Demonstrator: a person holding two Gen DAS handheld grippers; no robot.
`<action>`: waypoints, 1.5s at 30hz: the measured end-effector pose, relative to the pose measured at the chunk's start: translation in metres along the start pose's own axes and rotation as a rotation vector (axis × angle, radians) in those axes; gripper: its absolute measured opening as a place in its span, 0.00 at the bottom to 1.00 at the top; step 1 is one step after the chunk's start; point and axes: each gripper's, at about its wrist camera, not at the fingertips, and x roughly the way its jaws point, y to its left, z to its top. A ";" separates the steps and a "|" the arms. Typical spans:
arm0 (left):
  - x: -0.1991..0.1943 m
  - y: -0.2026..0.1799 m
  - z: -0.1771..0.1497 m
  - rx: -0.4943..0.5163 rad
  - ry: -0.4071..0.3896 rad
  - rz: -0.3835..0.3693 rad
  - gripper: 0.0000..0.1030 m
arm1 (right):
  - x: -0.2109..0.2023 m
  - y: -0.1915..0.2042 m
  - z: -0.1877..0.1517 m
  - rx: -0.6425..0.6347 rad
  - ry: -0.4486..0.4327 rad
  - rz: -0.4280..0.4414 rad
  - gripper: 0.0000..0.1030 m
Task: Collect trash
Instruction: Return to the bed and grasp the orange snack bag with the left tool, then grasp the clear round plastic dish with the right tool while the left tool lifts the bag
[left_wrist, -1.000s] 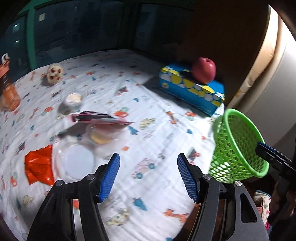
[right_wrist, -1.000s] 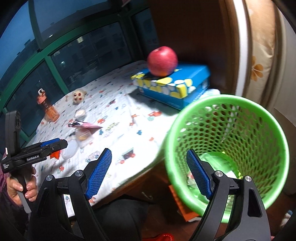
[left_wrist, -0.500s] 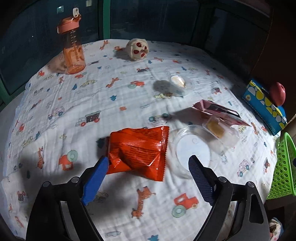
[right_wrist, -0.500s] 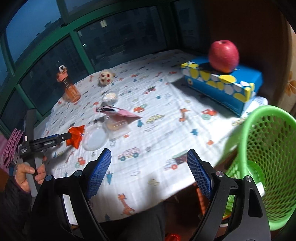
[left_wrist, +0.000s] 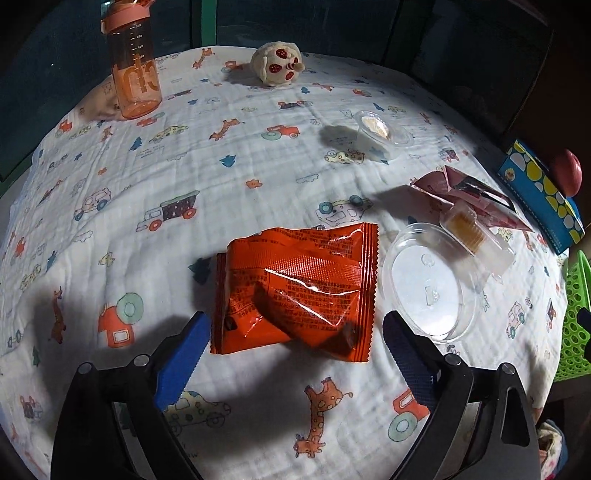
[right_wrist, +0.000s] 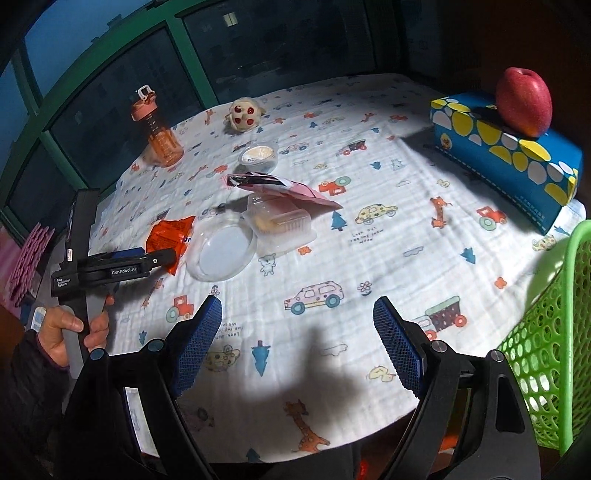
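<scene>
Orange snack wrapper (left_wrist: 297, 288) lies flat on the printed tablecloth (left_wrist: 221, 166), dead ahead of our left gripper (left_wrist: 293, 334), its near edge sitting right between the two blue pads. Left jaws have just been opening and now stand wide, pads not pressing on the wrapper. The wrapper's long axis runs roughly across the gap, so it spans nearly pad to pad; we judge a straight drop and squeeze would catch it. Our right gripper (right_wrist: 297, 334) is released too, nothing between its jaws, well apart from the wrapper and nearer the green basket (right_wrist: 554, 350) at the table edge. Left hand is clearly the closer one. Clear round lid (left_wrist: 430, 284) sits just beside the wrapper's right side, may get bumped.
</scene>
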 end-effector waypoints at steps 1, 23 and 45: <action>0.002 0.000 0.000 0.009 0.006 -0.003 0.88 | 0.003 0.002 0.000 -0.001 0.005 0.002 0.81; -0.015 0.016 -0.002 0.002 -0.068 -0.026 0.63 | 0.074 0.050 0.013 -0.069 0.091 0.070 0.81; -0.055 0.055 -0.009 -0.089 -0.130 -0.053 0.63 | 0.152 0.109 0.031 -0.128 0.108 -0.045 0.93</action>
